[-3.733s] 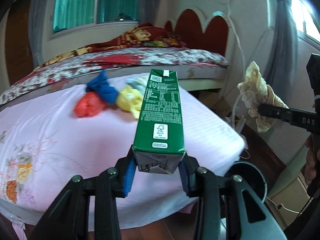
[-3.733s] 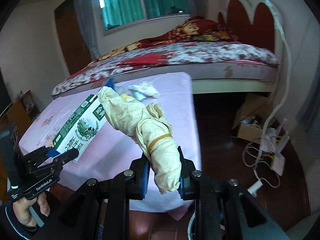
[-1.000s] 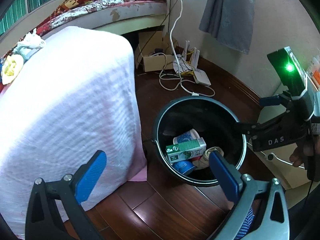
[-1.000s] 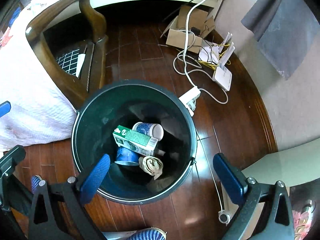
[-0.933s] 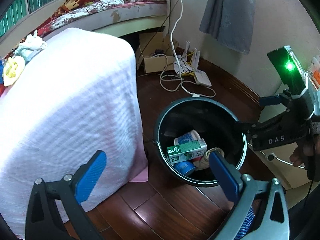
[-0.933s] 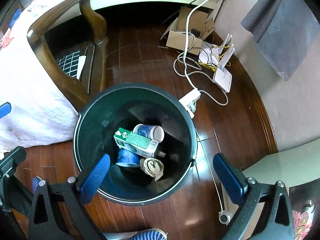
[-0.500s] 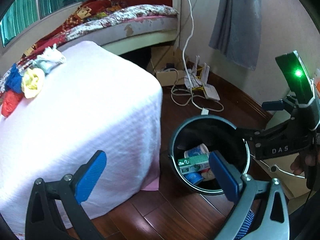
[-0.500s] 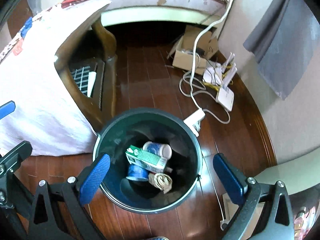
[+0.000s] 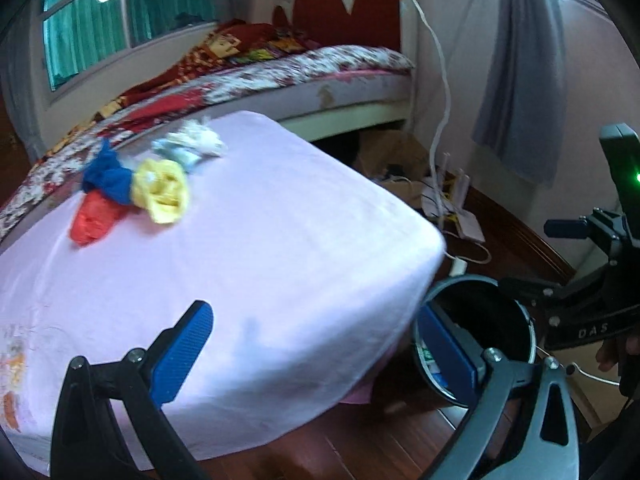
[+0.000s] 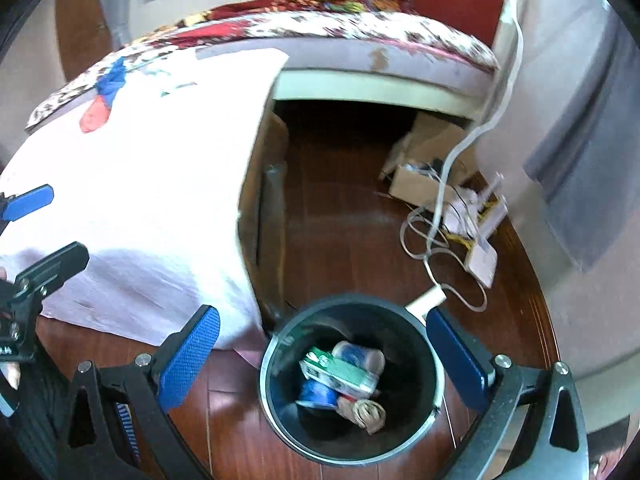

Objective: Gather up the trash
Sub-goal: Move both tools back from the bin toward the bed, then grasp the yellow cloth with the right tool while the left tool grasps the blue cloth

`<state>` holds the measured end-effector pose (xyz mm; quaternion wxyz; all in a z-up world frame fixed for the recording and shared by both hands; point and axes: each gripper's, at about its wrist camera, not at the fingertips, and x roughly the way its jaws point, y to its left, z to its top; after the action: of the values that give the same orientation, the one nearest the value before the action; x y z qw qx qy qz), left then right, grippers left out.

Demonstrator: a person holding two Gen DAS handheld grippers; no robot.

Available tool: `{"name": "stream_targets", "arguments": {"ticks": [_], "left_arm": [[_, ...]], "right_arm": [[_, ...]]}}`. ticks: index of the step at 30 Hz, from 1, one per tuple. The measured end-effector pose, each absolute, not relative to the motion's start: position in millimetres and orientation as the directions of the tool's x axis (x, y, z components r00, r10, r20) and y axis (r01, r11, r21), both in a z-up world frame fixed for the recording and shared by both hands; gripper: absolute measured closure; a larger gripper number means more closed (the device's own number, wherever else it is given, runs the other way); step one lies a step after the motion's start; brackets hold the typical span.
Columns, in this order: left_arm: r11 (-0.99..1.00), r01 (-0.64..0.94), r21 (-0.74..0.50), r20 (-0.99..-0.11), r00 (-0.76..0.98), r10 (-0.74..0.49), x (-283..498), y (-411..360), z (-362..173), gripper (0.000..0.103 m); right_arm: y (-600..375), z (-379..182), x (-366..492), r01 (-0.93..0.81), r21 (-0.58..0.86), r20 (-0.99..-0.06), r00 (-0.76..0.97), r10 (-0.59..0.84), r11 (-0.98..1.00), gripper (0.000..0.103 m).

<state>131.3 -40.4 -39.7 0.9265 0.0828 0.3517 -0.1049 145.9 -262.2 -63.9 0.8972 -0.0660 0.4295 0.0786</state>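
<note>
The right gripper, at the right edge of the left wrist view, carries the letters "DAS". The left gripper is wide open and empty, and so is the right one. The green carton lies in the dark bin on the wooden floor, lower centre. Coloured bags rest on the pink tablecloth, upper left.

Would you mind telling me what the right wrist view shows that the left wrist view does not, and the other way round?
Only the right wrist view looks down into the bin and shows its contents: a green carton, blue cups and a beige wad. Only the left wrist view shows the yellow wad and the pale wad on the table. Both show the pink tablecloth, the red bag, the blue bag, the bed, and both grippers open: left, right.
</note>
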Motion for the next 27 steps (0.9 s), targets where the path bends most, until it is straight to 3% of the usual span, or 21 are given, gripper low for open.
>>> {"name": "stream_targets", "arguments": {"ticks": [16,20,27], "left_arm": [[0.998,-0.036,0.054,-0.617,0.785,0.062,147.5,110.3,-16.7,0.001],[0.996,-0.077,0.043,-0.592,0.801,0.087,159.6,135.9,-7.3,0.001],[0.994,-0.111,0.014,-0.576,0.811,0.099,194.1,168.9,-4.2,0.001]], "right_arm": [[-130.8,-27.0,182.0,-0.402,0.029,-0.668,0.674,0.317,0.915,0.0],[-93.9,-17.3,188.9,-0.435,-0.033,-0.66,0.685,0.307,0.9,0.0],[-50.2,-10.9,241.5,-0.431,0.008,-0.647,0.685,0.333,0.902,0.0]]}}
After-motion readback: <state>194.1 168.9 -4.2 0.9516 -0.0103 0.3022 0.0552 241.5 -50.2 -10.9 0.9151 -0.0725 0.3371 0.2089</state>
